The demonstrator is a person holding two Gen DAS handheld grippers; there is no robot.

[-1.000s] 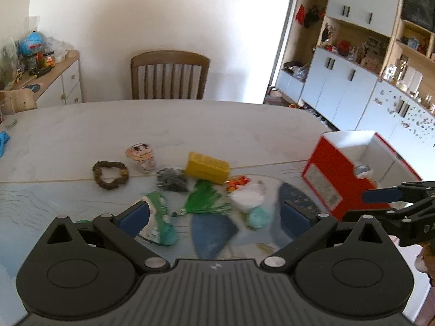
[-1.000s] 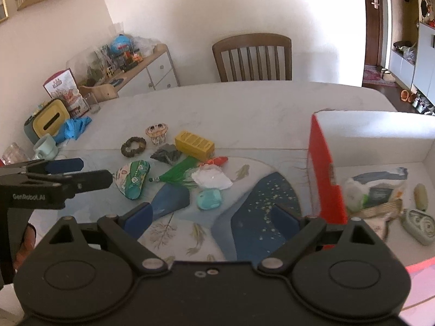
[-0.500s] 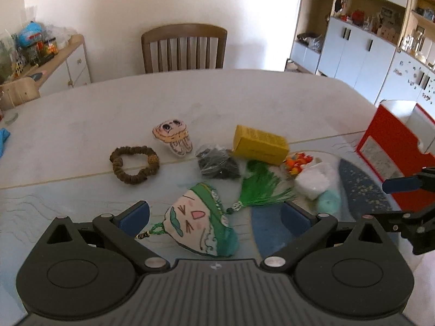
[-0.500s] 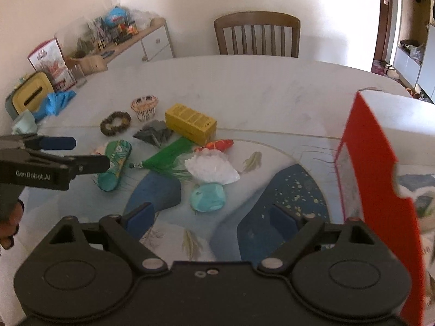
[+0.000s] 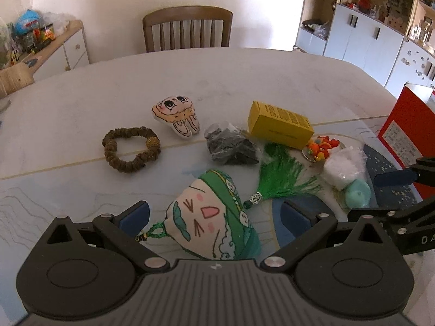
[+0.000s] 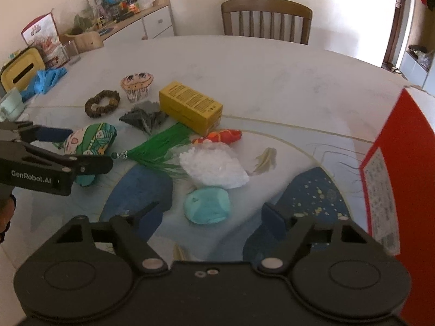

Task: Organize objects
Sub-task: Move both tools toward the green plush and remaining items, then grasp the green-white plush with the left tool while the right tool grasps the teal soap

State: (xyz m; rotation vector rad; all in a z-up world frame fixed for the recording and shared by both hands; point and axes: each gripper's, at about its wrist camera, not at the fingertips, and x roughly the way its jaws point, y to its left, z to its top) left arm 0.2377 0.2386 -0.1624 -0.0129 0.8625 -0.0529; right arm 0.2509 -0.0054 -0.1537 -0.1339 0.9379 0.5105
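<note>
Nine loose items lie on the table (image 5: 244, 76): two flat plush charms, one bead bracelet (image 5: 130, 149), one yellow carton (image 5: 280, 128), one black packet (image 5: 231, 149), one green tassel (image 5: 277, 174), one orange fish toy (image 6: 220, 136), one white bag (image 6: 214, 167), one teal pad (image 6: 208, 205). The left gripper (image 5: 214, 216) is spread around the green-hooded charm (image 5: 214, 217). The right gripper (image 6: 209, 214) is spread over the teal pad. The red box (image 6: 399, 168) stands at right.

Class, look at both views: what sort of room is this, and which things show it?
Probably a home dining room: a large table with a wooden chair behind it, a cluttered sideboard and wall cupboards.
</note>
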